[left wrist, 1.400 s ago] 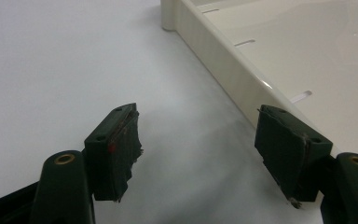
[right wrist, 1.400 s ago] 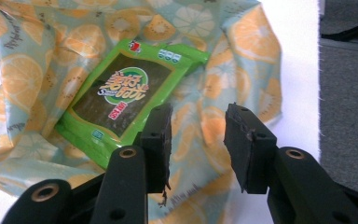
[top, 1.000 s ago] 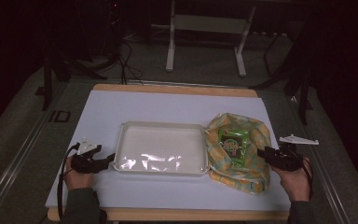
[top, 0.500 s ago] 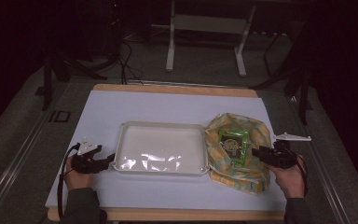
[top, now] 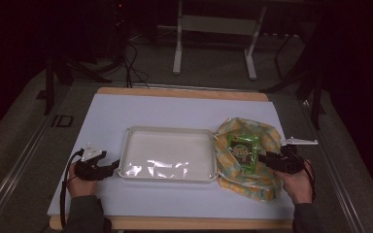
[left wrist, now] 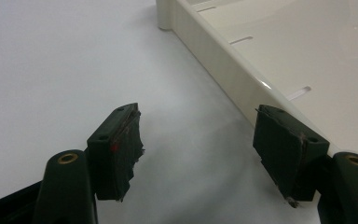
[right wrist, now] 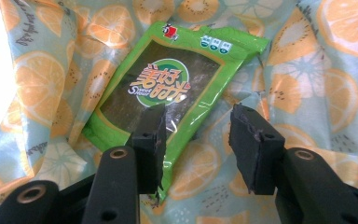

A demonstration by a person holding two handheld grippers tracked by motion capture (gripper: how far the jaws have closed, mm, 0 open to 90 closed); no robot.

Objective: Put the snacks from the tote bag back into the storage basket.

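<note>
Light is falling on the table [top: 126, 111], its white top glowing over a wooden edge showing along the far and near sides. Everything beyond is sitting in deep shadow. A pale metal stand [top: 213, 24] is rising on the grey floor [top: 24, 141], dark cables [top: 131, 63] trailing beside it.

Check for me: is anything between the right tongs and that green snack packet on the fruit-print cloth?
Nothing visible is. The right tongs are open at the near edge of the green snack packet, which lies uncovered on the fruit-print cloth; one jaw already overlaps its corner.
</note>
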